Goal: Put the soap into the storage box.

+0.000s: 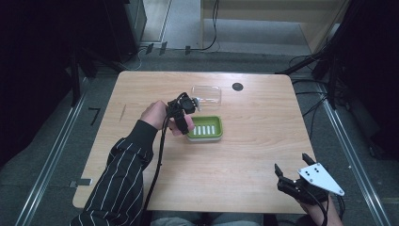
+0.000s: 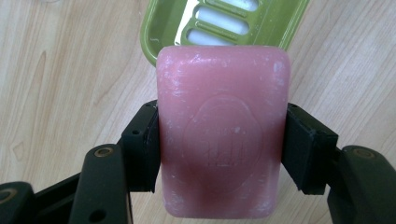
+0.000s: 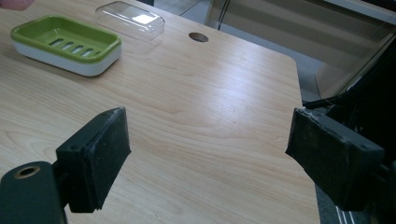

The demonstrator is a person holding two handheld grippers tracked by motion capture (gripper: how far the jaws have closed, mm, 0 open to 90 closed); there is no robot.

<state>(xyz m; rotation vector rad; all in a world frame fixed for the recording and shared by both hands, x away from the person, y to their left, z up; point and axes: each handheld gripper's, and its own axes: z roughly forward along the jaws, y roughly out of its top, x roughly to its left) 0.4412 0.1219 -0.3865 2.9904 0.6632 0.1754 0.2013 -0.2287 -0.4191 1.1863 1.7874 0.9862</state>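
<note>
My left gripper is shut on a pink bar of soap, its pads pressing both long sides. In the high view the left gripper holds the pink soap just left of the green soap dish, above the table. The dish's slotted green tray lies right beyond the soap in the left gripper view. My right gripper rests open near the table's front right corner, with nothing between its pads. From there the green dish sits far off at upper left.
A clear plastic lid lies on the wooden table behind the dish, also visible as the clear lid in the right gripper view. A round cable hole sits at the table's far side. Cables run over the floor beyond.
</note>
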